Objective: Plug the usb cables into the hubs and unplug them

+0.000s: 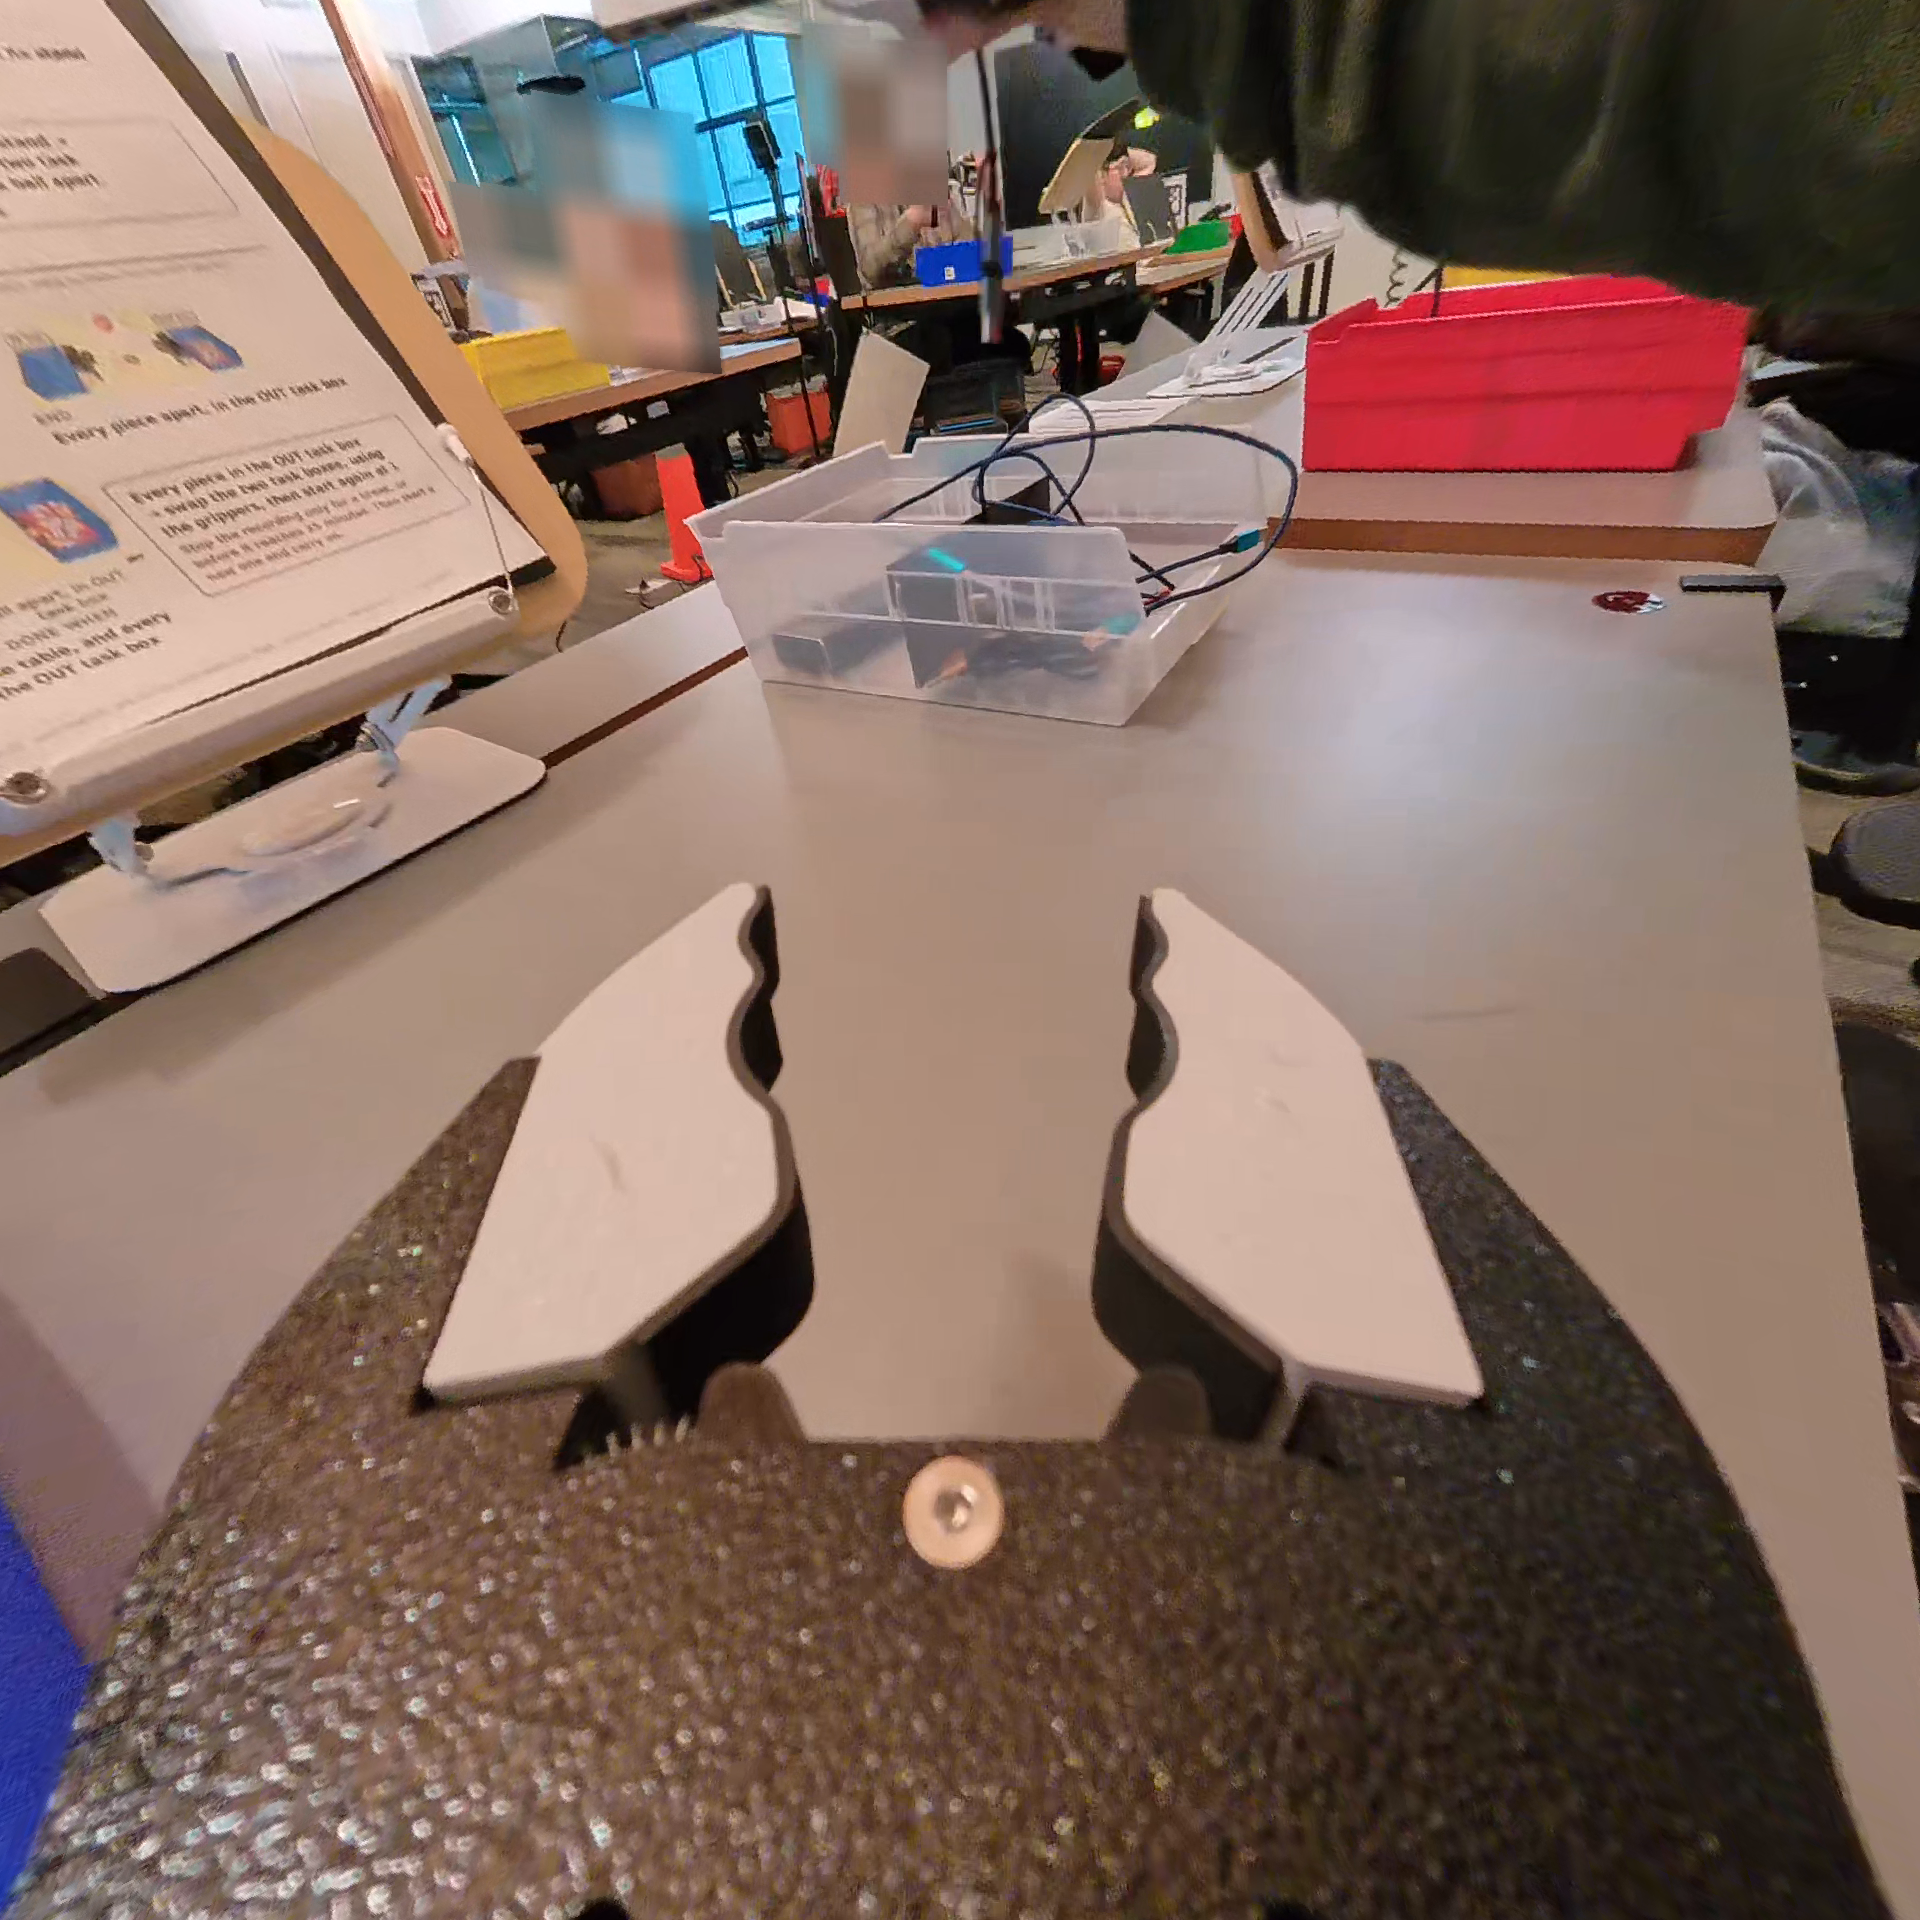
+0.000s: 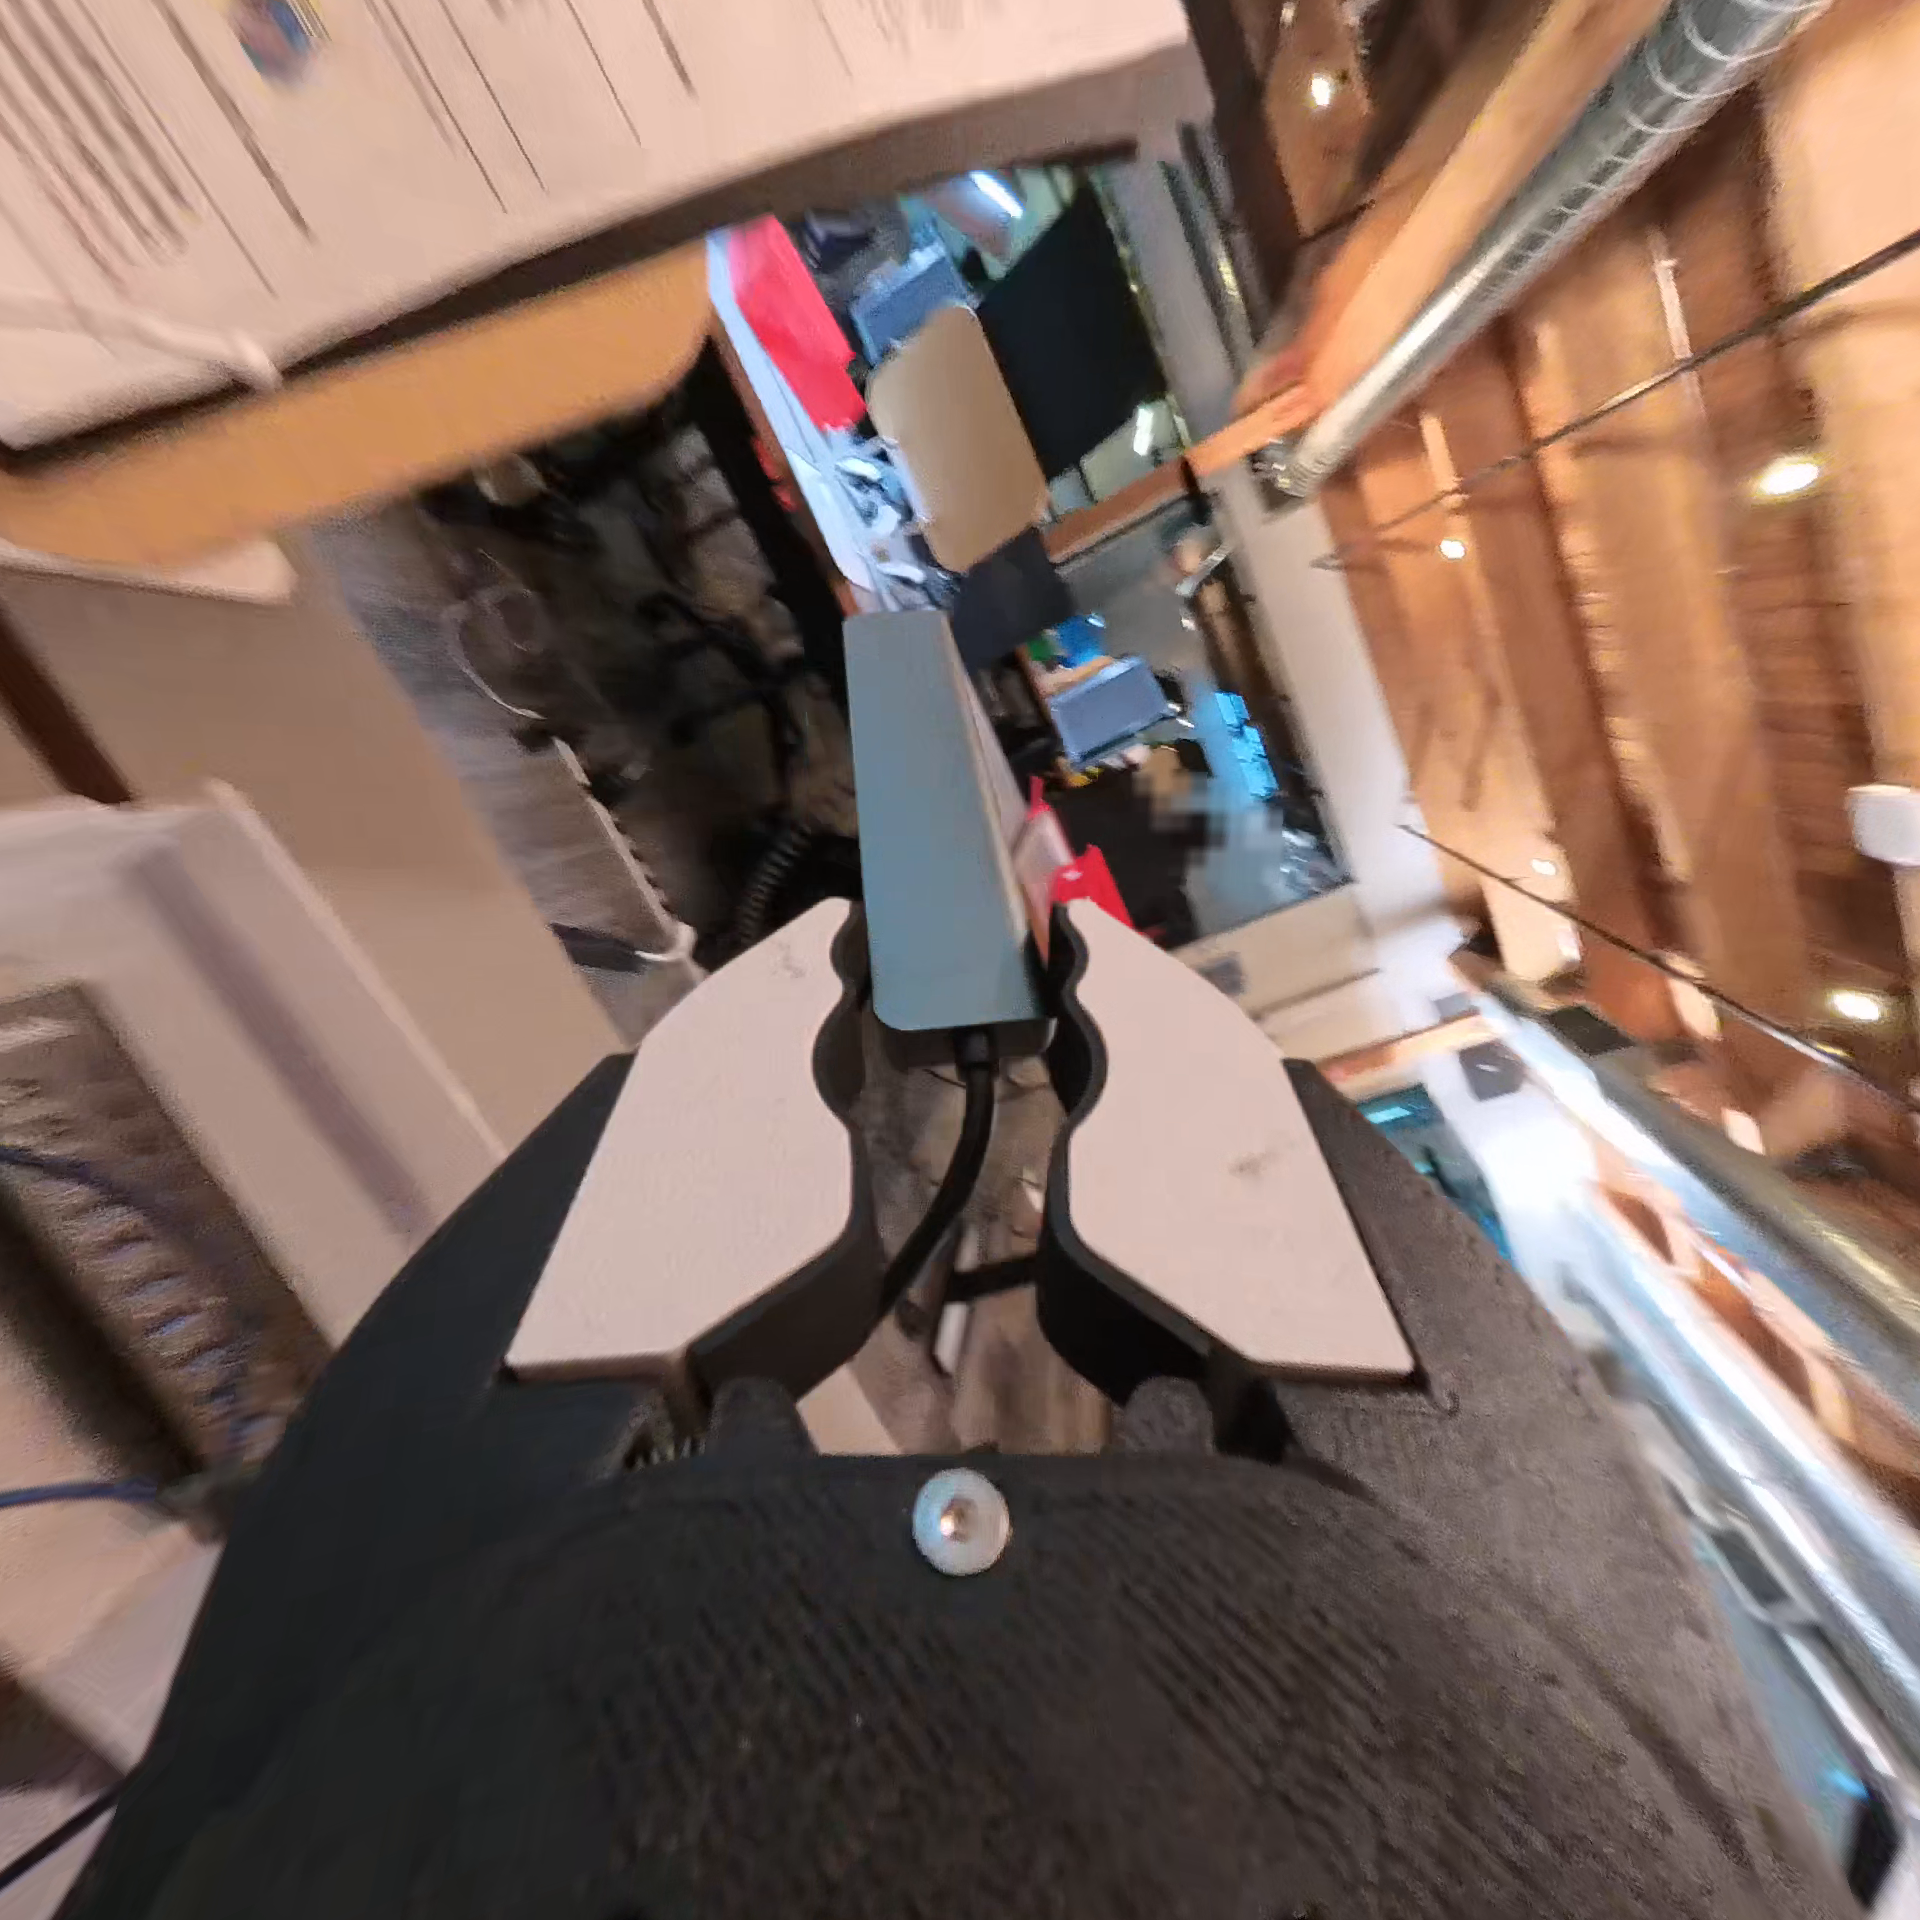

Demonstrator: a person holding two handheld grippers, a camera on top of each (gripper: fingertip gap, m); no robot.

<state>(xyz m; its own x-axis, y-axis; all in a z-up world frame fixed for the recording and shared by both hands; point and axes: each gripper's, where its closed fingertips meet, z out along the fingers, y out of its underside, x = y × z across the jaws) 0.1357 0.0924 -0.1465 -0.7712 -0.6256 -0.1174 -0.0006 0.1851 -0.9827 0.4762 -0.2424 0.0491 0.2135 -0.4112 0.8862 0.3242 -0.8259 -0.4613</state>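
I see two hand-held grippers. My left hand-held gripper [image 1: 956, 925] is wide open, holding nothing, low over the grey counter [image 1: 1351, 831]. My right hand-held gripper [image 2: 951, 935] squeezes one grey hub [image 2: 925, 831], lifted up in the air, with one black cable [image 2: 961, 1132] hanging from its near end. Ahead on the counter sits one clear box [image 1: 966, 613] with dark cables [image 1: 1143, 457] looping out. One red bin [image 1: 1507, 384] stands behind it. One paper stand [image 1: 208, 416] is on the left.
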